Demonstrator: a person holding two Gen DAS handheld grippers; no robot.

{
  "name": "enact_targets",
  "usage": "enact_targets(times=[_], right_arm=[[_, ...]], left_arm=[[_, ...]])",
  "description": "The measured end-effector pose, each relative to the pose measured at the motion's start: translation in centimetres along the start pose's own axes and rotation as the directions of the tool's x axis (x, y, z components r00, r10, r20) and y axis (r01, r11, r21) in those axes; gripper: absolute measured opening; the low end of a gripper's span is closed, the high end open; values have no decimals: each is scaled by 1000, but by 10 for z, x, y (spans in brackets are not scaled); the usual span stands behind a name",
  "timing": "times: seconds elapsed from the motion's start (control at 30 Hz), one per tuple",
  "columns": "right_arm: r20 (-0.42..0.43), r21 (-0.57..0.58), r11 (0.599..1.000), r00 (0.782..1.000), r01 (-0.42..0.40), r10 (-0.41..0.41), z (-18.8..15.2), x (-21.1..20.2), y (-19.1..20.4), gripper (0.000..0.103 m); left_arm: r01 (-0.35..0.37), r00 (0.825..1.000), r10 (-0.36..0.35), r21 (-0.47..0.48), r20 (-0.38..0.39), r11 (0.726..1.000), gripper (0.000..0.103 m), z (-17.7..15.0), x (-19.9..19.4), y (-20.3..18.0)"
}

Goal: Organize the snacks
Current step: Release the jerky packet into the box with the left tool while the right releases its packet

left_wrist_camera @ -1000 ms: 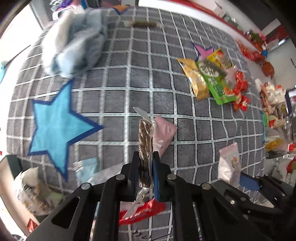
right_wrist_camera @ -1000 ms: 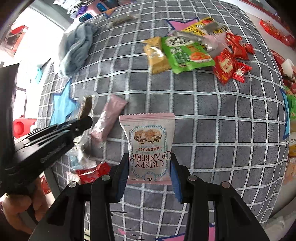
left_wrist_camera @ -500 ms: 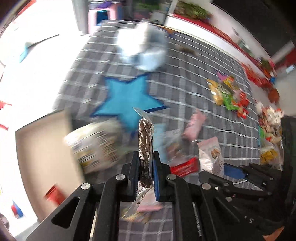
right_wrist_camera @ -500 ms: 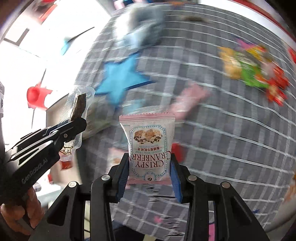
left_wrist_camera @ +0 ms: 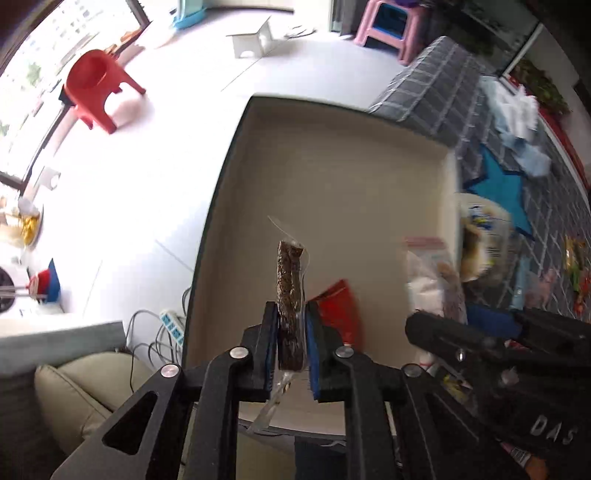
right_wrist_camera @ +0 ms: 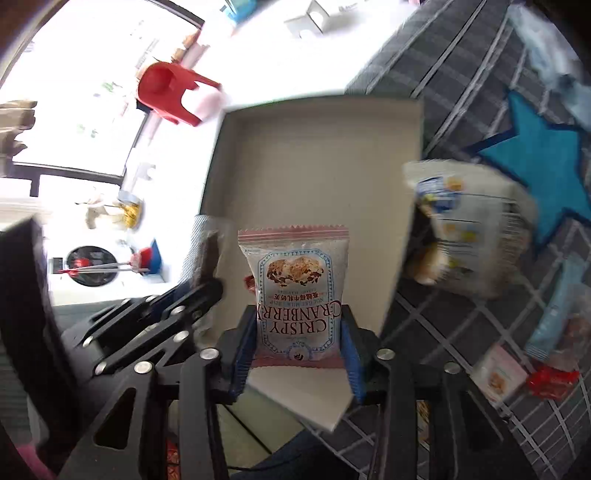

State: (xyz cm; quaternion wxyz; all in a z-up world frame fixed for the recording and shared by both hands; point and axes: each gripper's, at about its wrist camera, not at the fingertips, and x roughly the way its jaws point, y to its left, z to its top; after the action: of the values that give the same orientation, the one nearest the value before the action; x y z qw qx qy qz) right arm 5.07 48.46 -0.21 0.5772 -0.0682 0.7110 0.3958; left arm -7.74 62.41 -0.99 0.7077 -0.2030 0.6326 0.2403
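Beige box [left_wrist_camera: 332,155] now sits under both grippers; moments ago it was rug. Left gripper [left_wrist_camera: 291,332] pinches the brown bar [left_wrist_camera: 290,280], right gripper [right_wrist_camera: 297,343], jaws just easing apart, cradles the cranberry pack [right_wrist_camera: 295,280]. Drop-off looks close.

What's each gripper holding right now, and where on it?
Left gripper: dark snack bar, lower end. Right gripper: cranberry packet, sides near bottom.

A home living room: white tiled floor [left_wrist_camera: 155,155], small red plastic chair [left_wrist_camera: 94,86], pink stool [left_wrist_camera: 384,31], grey checked play rug [left_wrist_camera: 554,236] with a blue star [left_wrist_camera: 498,188], big bright windows [left_wrist_camera: 40,55].
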Motion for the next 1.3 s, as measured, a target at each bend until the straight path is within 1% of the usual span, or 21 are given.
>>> enact_targets(times=[0.03, 0.07, 0.1, 0.13, 0.23, 0.33, 0.37, 0.4, 0.47, 0.5, 0.53, 0.57, 0.63, 0.67, 0.8, 0.9, 0.97, 1.0, 1.03, 1.1, 1.3], right_arm=[[-17, 11, 1000, 1000, -3, 3, 5, 10, -1, 49], [-35, 23, 1000, 999, 1, -1, 8, 18, -3, 67], [-52, 41, 999, 998, 23, -21, 10, 26, -6, 74], [-55, 59, 996, 997, 61, -58, 11, 30, -11, 74], [-59, 103, 990, 994, 101, -96, 9, 31, -22, 74], [-65, 121, 973, 980, 194, -188, 2, 27, -31, 74], [-62, 127, 973, 980, 195, -188, -2, 23, -35, 74], [-41, 128, 978, 986, 167, -163, -6, 15, -36, 74], [35, 92, 989, 993, 113, -116, -12, -7, -32, 74], [105, 56, 992, 987, 115, -121, -16, -27, -30, 74], [159, 40, 989, 976, 145, -150, -19, -43, -32, 74], [193, 47, 984, 964, 174, -180, -21, -53, -37, 74], [223, 110, 955, 930, 275, -293, -17, -69, -58, 74], [210, 144, 941, 920, 306, -331, -12, -70, -72, 74], [120, 208, 937, 944, 281, -309, -2, -49, -105, 74], [94, 173, 955, 961, 241, -260, 11, -29, -114, 74], [100, 136, 960, 960, 246, -260, 12, -27, -108, 73], [101, 111, 962, 960, 251, -262, 13, -25, -104, 68], [102, 99, 962, 959, 254, -264, 15, -24, -102, 56], [94, 96, 967, 965, 236, -245, 18, -20, -96, 51], [113, 101, 974, 970, 205, -216, 2, -33, -107, 48]], left_arm=[[7, 1000, -7, -3, -18, 1000, 39, -1, 8, 4], [5, 1000, -5, 2, -24, 1000, 57, -1, 13, 3], [-18, 1000, 19, 22, -24, 1000, 63, -3, 19, 2], [-23, 1000, 24, 48, -20, 999, 69, -4, 24, -1], [-15, 999, 19, 128, -34, 992, 69, -5, 39, -17], [4, 999, 4, 177, -48, 984, 69, -3, 49, -34], [8, 999, 0, 188, -46, 982, 69, -3, 49, -37], [17, 999, -9, 207, -40, 978, 69, -2, 47, -42], [30, 999, -24, 246, -26, 969, 69, -1, 42, -50], [33, 999, -28, 260, -20, 965, 69, 0, 40, -51], [34, 999, -32, 273, -14, 961, 69, -1, 37, -53], [40, 999, -39, 285, -8, 958, 69, -1, 34, -54], [52, 999, -54, 294, -3, 954, 70, 0, 30, -56], [52, 999, -54, 295, -3, 954, 71, -1, 29, -57], [56, 998, -51, 286, -26, 957, 71, -3, 33, -55], [58, 998, -48, 294, -41, 954, 71, -3, 35, -52], [57, 998, -44, 304, -48, 951, 71, -8, 38, -52], [59, 998, -45, 308, -52, 950, 71, -14, 38, -54], [60, 997, -44, 312, -57, 948, 71, -17, 40, -55], [57, 998, -41, 321, -56, 945, 71, -25, 44, -56], [69, 997, -54, 325, -57, 943, 71, -24, 47, -67]])
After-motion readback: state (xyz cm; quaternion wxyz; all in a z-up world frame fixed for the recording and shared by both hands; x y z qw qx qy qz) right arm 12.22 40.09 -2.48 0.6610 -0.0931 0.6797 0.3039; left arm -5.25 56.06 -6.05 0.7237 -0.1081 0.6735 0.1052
